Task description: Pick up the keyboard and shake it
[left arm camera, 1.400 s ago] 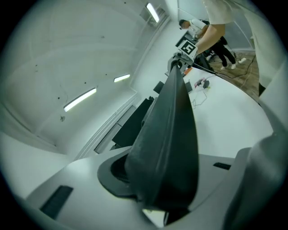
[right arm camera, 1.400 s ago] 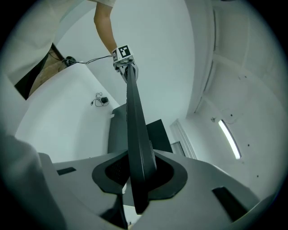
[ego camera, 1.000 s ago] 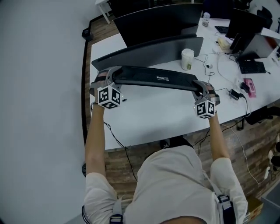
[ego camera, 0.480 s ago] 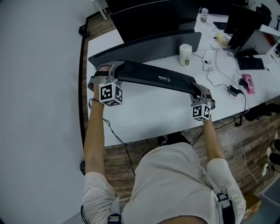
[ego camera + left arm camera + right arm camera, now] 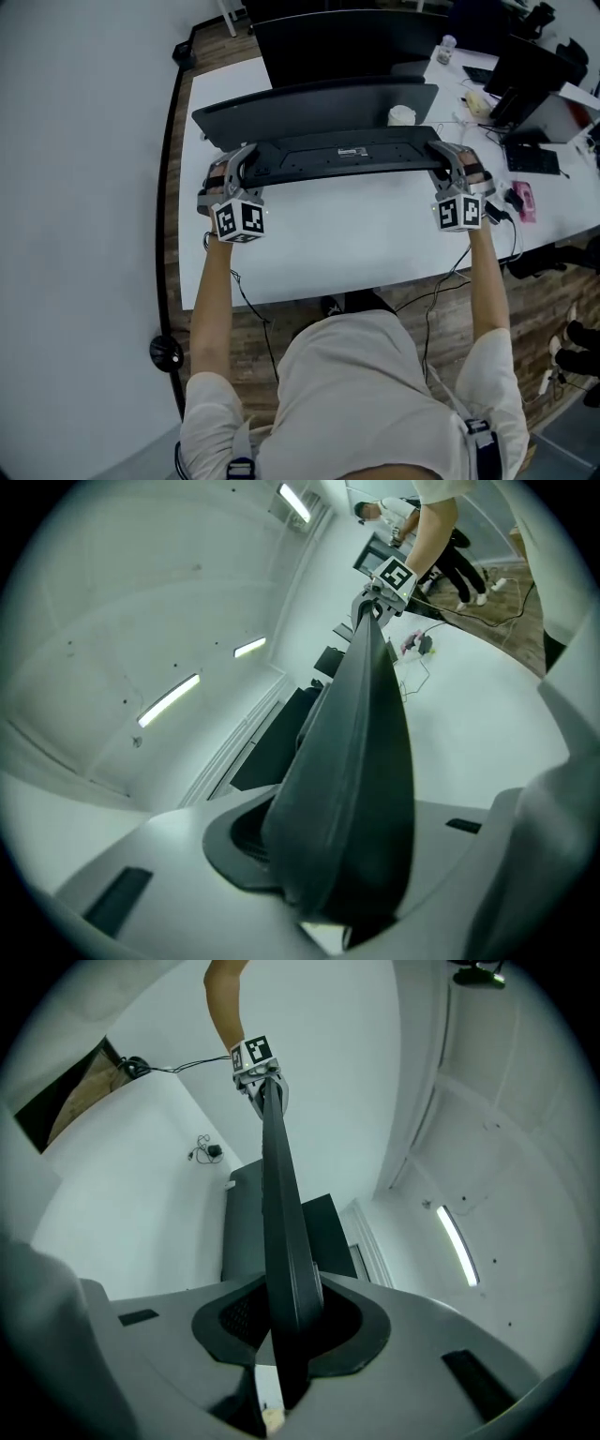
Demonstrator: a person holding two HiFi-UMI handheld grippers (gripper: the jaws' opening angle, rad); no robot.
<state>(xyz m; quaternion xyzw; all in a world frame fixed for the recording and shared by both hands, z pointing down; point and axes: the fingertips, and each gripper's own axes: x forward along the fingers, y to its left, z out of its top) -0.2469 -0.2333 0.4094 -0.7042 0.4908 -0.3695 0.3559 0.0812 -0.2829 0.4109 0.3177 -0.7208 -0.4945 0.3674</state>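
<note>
Jaws of left gripper (image 5: 246, 166) and right gripper (image 5: 446, 158) clamp the long black keyboard (image 5: 319, 157), label side up.

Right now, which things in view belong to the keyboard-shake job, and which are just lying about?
In the job:
- keyboard, held off the desk with its underside facing the head camera
- left gripper, shut on its left end
- right gripper, shut on its right end

Lying about:
- white cup
- curved monitor
- pink item

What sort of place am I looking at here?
Most likely an office or a lab workroom: a long white desk, several dark monitors, and cables trailing down to a wooden floor.
</note>
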